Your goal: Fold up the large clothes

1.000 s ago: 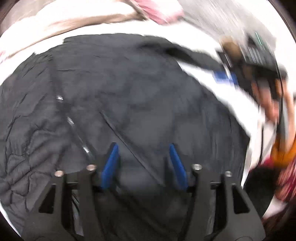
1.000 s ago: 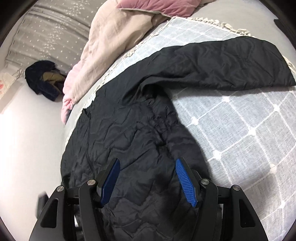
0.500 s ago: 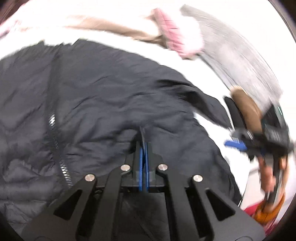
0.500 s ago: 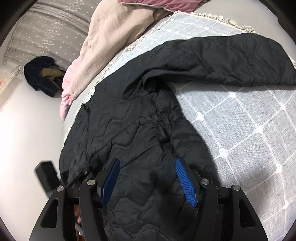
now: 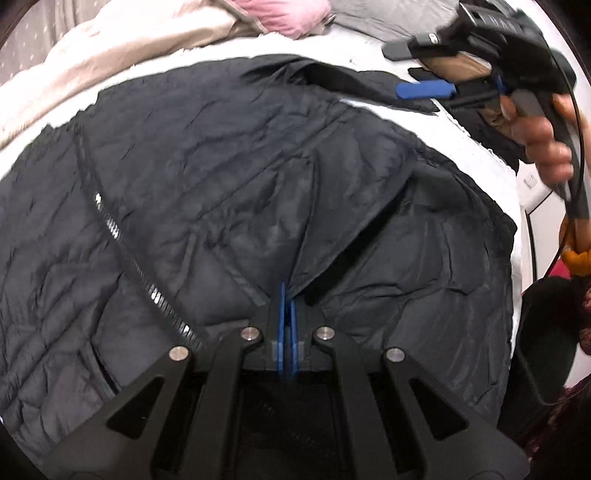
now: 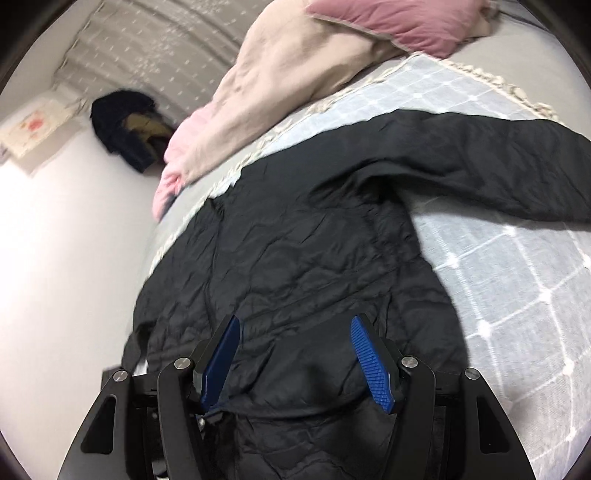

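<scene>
A large black quilted jacket (image 5: pixel 229 177) lies spread on a bed, its zipper (image 5: pixel 147 284) running diagonally at the left. My left gripper (image 5: pixel 287 295) is shut on a fold of the jacket's front edge, lifting it slightly. In the right wrist view the jacket (image 6: pixel 314 251) fills the middle, one sleeve (image 6: pixel 498 173) stretched out to the right. My right gripper (image 6: pixel 295 354) is open just above the jacket's body, with cloth between its blue pads (image 6: pixel 371 362). It also shows at the top right of the left wrist view (image 5: pixel 424 89), held by a hand.
A grey checked bedspread (image 6: pixel 517 280) covers the bed. A beige blanket (image 6: pixel 295 66) and a pink pillow (image 6: pixel 399 26) lie at the far end. Dark clothes (image 6: pixel 125 125) are piled on the floor at the left. The bed's edge (image 5: pixel 517 206) runs along the right.
My left gripper went from open to shut on a fold of the jacket and has pulled it up. My right gripper has come lower and closer over the jacket, staying open.
</scene>
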